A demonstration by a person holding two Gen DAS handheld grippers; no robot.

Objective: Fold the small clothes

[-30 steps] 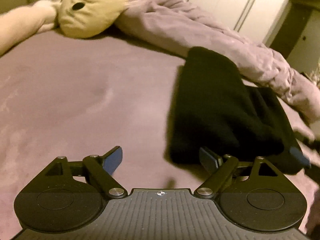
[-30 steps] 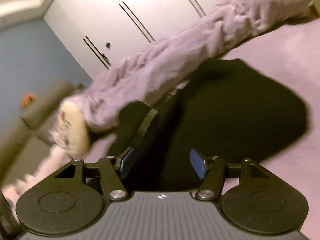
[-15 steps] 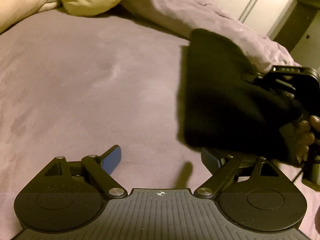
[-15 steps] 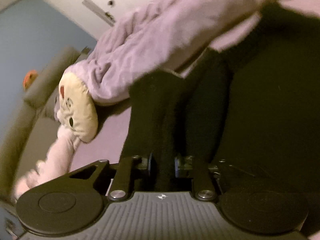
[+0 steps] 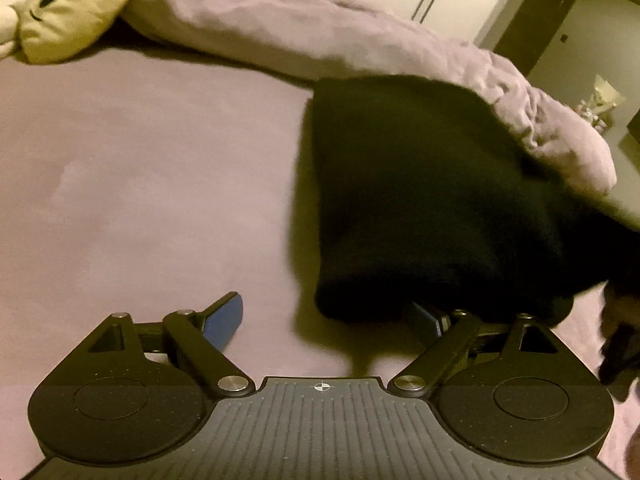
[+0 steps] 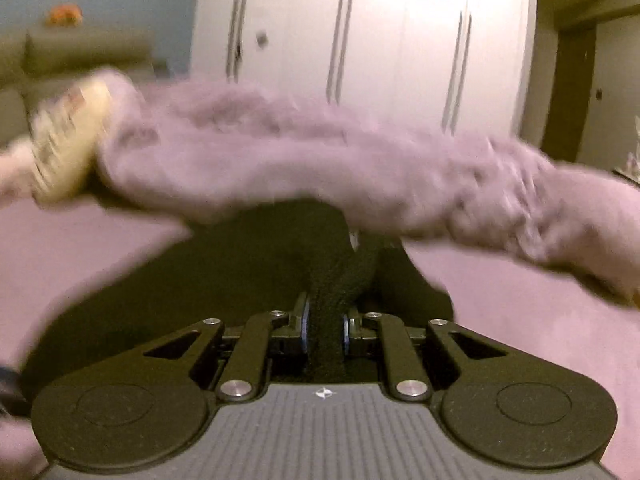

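Since a second ago, right gripper [image 6: 325, 330] clamped tight on a bunched fold of the black garment [image 5: 420, 200], lifted off the purple bed [image 5: 140, 200]. Left gripper [image 5: 326, 320] stayed wide, holding nothing, now close under the garment's hanging edge. Only right view showed the pinch, wardrobe [image 6: 360, 40] behind.

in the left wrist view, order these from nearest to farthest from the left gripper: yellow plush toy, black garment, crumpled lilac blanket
1. black garment, just ahead of the open left gripper, over its right finger.
2. crumpled lilac blanket, behind the garment, across the bed.
3. yellow plush toy, far top-left corner.
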